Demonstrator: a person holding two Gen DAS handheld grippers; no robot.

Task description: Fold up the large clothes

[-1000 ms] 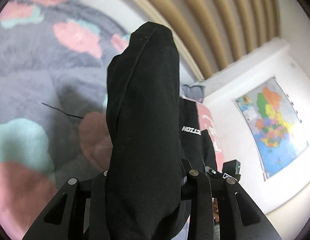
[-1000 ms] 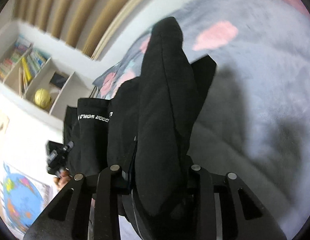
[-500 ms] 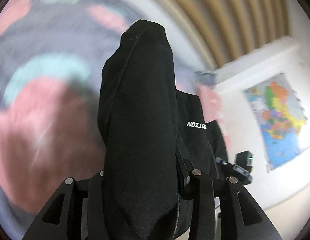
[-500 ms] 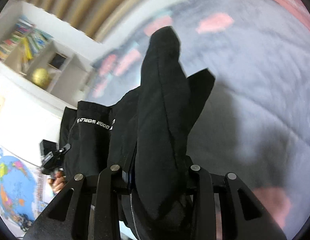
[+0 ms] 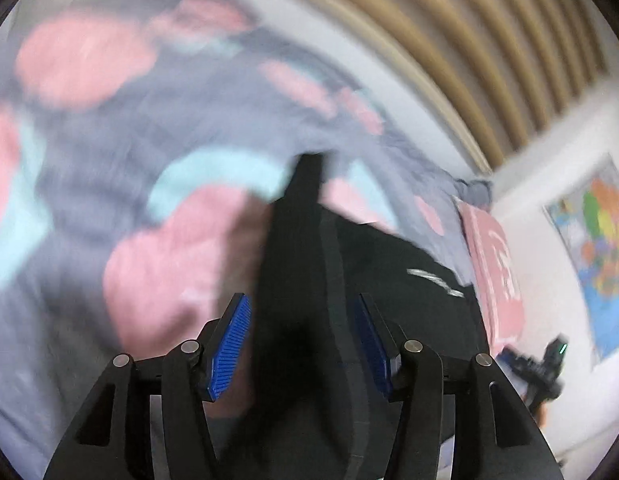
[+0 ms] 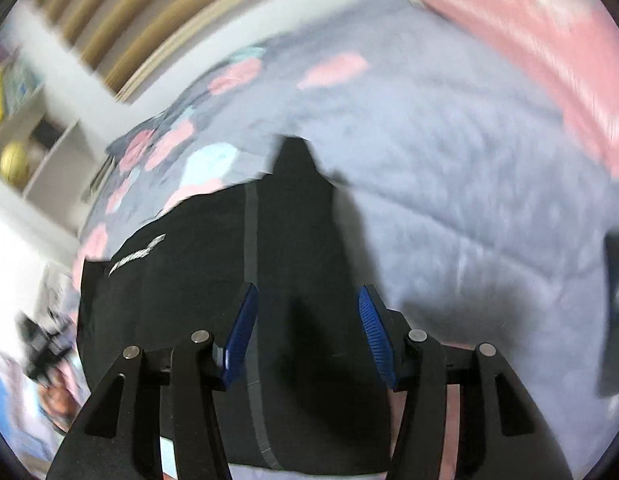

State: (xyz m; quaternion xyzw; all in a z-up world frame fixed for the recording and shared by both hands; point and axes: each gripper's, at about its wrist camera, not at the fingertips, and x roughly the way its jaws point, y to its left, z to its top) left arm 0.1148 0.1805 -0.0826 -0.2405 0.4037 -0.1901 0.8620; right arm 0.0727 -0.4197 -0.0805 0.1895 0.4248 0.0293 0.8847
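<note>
A black garment [image 5: 389,280] with white lettering lies spread on the grey bed cover with pink and teal blobs [image 5: 109,128]. A narrow fold of it runs up between the jaws of my left gripper [image 5: 301,344]. Those jaws are opening, and the blue pads [image 5: 229,344] stand clear of the cloth. In the right wrist view the same black garment [image 6: 181,280] reaches between the jaws of my right gripper [image 6: 308,336]. These jaws are opening too, with the blue pads [image 6: 375,336] showing bare beside the fold. Both views are blurred by motion.
A slatted wooden wall [image 5: 449,40] runs behind the bed. A pink cushion [image 5: 497,264] lies at the bed's edge and a world map [image 5: 597,248] hangs beyond it. A white shelf with a yellow ball [image 6: 13,160] stands on the other side. A pink blanket [image 6: 549,52] lies far right.
Both grippers have let go: the jaws spread apart and the blue pads now show. The tall bunch of black cloth has dropped onto the bed. Both views swung down and across.
</note>
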